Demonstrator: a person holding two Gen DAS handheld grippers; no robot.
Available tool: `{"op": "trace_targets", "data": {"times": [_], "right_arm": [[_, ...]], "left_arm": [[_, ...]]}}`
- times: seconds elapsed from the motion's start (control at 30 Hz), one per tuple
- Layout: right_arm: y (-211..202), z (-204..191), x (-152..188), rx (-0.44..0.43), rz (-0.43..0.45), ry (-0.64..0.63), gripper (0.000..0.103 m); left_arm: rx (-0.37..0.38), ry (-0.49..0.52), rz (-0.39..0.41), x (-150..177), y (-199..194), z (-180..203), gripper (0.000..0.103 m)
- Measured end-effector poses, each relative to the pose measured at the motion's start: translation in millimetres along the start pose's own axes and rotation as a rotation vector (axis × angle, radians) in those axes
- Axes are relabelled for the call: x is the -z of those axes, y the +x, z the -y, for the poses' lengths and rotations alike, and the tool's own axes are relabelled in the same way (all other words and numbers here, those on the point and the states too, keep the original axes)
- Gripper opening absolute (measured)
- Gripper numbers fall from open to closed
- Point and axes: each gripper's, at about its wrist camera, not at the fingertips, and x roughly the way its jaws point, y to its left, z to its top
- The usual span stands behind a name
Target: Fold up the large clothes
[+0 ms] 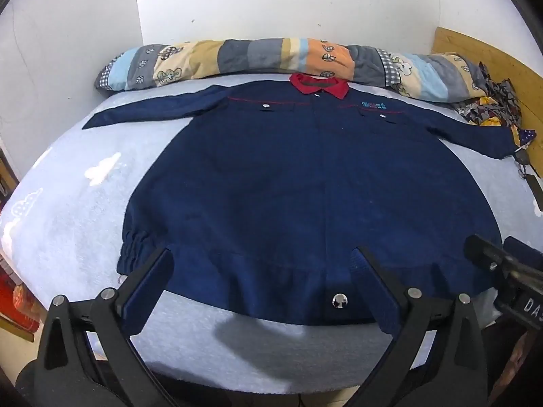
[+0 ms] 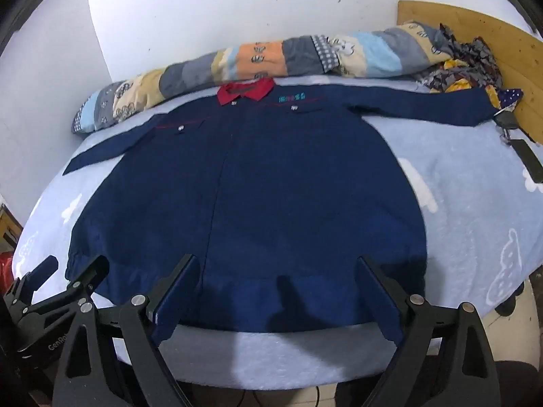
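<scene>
A large navy jacket [image 1: 288, 176] with a red collar [image 1: 319, 84] lies flat and face up on the bed, both sleeves spread out sideways. It also shows in the right wrist view [image 2: 271, 186]. My left gripper [image 1: 264, 257] is open and empty, its jaws wide apart just above the jacket's near hem. My right gripper [image 2: 276, 264] is open and empty too, hovering over the hem further right. The right gripper's tip shows at the right edge of the left wrist view [image 1: 492, 257]. The left gripper shows at the lower left of the right wrist view [image 2: 68, 281].
The bed has a light blue cloud-print blanket [image 1: 85, 203]. A rolled patchwork quilt [image 1: 271, 57] lies along the far edge by the white wall. A wooden headboard [image 1: 475, 54], crumpled patterned cloth [image 1: 492, 101] and keys with a dark tag [image 1: 529, 176] are at the right.
</scene>
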Motion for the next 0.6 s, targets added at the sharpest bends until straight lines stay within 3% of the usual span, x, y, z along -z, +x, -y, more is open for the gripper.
{"op": "trace_targets", "data": {"times": [0.27, 0.6], "right_arm": [[-5.0, -10.9, 1.5, 0.011, 0.006, -0.077, 0.094], [-7.6, -15.0, -0.2, 0.004, -0.003, -0.103, 0.094]], "left_arm": [[-0.006, -0.024, 0.042, 22.3, 1.3, 13.2, 0.103], [0.011, -0.004, 0.043, 7.9, -3.4, -2.6, 0.103]]}}
